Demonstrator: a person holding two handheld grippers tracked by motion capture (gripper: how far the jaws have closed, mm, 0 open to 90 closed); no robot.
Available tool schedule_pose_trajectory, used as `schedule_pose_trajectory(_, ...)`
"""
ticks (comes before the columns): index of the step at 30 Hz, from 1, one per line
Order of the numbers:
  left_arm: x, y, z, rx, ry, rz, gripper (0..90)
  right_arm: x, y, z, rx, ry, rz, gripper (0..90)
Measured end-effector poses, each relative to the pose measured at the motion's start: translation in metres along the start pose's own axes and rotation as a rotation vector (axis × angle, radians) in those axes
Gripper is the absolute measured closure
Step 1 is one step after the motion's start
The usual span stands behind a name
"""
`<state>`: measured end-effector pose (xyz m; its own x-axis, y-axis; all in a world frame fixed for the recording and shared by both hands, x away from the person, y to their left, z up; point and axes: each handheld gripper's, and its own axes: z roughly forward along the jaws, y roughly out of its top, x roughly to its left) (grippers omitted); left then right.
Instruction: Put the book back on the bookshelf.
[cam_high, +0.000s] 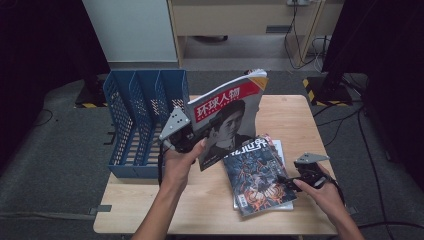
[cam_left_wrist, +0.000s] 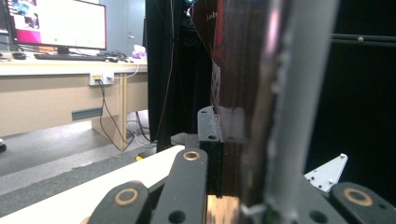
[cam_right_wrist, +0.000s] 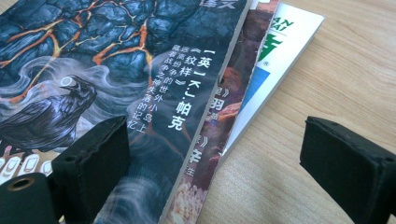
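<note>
Magazine (cam_high: 227, 117) with a red masthead is held upright above the table (cam_high: 150, 210), beside the blue file rack (cam_high: 135, 125), clamped near its lower corner by the left gripper (cam_high: 187, 137). Thin, floppy and glossy, it is judged best gripped near the spine. The right gripper (cam_right_wrist: 210, 154) is held wide open and empty over the magazine stack (cam_right_wrist: 140, 70).

The tabletop (cam_high: 300, 115) is of light wood and stands on a grey carpet floor (cam_high: 60, 150). On its left side stands a blue file rack (cam_high: 137, 120) with several upright compartments and walls full of small holes; it reaches from the near left part to the far left edge. On the near right part lies a small stack of magazines (cam_high: 257, 177), flat on the wood. The top one has a dark blue cover with orange lines, and under it the edges of a reddish one and a white one stick out to the right.
</note>
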<state>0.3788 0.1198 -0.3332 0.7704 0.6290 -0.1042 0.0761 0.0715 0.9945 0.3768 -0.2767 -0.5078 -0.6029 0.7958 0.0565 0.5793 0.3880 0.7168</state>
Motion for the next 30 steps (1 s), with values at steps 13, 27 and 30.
schedule_pose_trajectory(13,0.016,0.011,-0.021,-0.022,0.050,-0.015,86.6,-0.020,-0.002,-0.014,-0.057,-0.057,0.112,10.1)
schedule_pose_trajectory(27,0.029,0.012,-0.042,-0.021,0.087,-0.010,86.7,-0.041,-0.013,-0.019,-0.033,-0.150,0.170,12.4)
schedule_pose_trajectory(30,0.031,0.013,-0.044,-0.025,0.092,-0.014,86.7,-0.043,-0.015,-0.018,-0.017,-0.164,0.178,12.5)
